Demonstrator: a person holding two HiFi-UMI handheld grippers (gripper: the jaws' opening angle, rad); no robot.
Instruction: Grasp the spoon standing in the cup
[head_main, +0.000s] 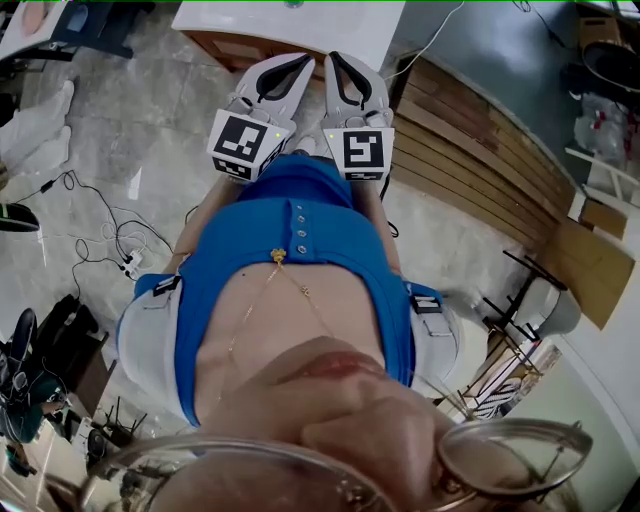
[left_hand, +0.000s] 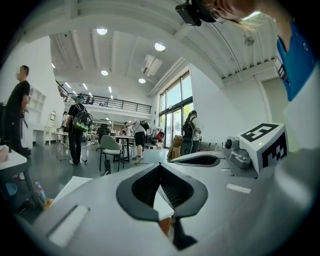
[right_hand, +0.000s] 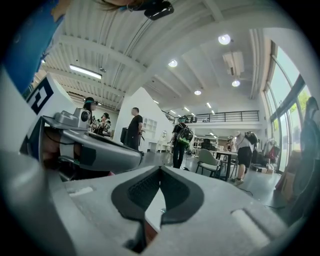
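while left gripper (head_main: 304, 58) and right gripper (head_main: 333, 58) sit closed, empty, near the white tabletop (head_main: 300, 28), risk: unopened jaws may topple the unseen cup.

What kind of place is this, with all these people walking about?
Probably a big open office or workshop hall: a high ceiling with round lights, a railed upper gallery, tall windows, and people near a chair.
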